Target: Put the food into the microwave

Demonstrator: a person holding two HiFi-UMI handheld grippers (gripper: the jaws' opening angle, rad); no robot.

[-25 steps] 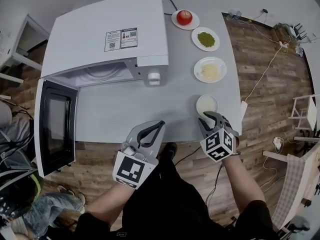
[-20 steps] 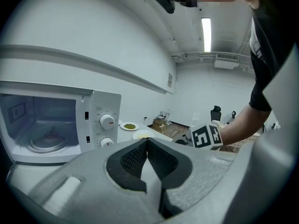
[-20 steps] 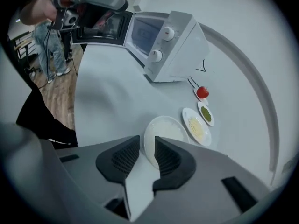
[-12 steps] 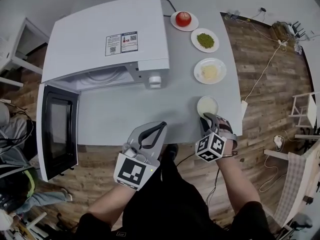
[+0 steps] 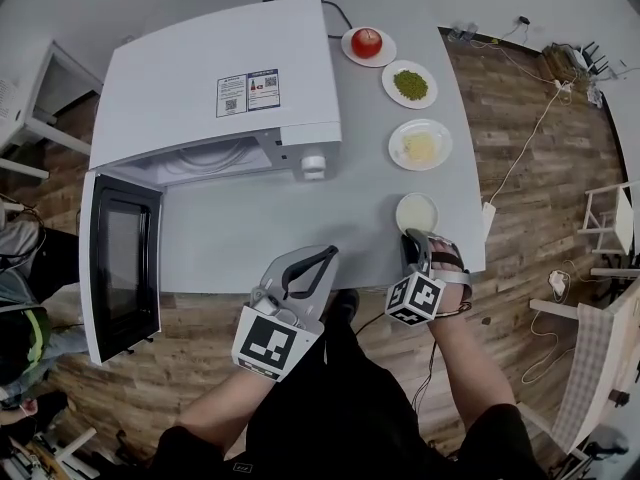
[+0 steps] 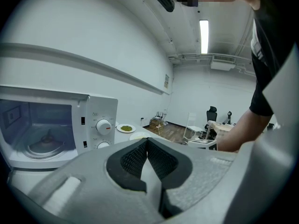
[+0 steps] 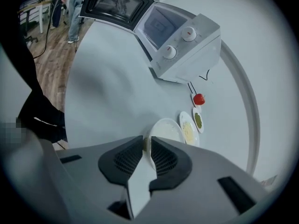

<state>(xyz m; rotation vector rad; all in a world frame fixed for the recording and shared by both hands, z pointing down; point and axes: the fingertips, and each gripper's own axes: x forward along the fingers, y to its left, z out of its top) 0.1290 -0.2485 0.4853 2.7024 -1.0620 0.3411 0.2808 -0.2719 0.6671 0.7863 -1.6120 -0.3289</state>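
Right gripper [image 7: 145, 141]: jaws have just been closing and pinch the near rim of the white bowl [image 7: 166, 128], which sits at lower right in the head view. Left gripper [image 6: 147, 143]: jaws together, empty. Microwave [image 5: 215, 98]: door open, upper left. Risk: with so shallow an edge grip, the bowl may tilt on lifting and spill.

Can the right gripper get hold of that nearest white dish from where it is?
Probably yes. The right gripper's jaws already straddle the dish's near rim and have just been closing on it; nothing else stands in the way. Whether they grip yet is unclear.
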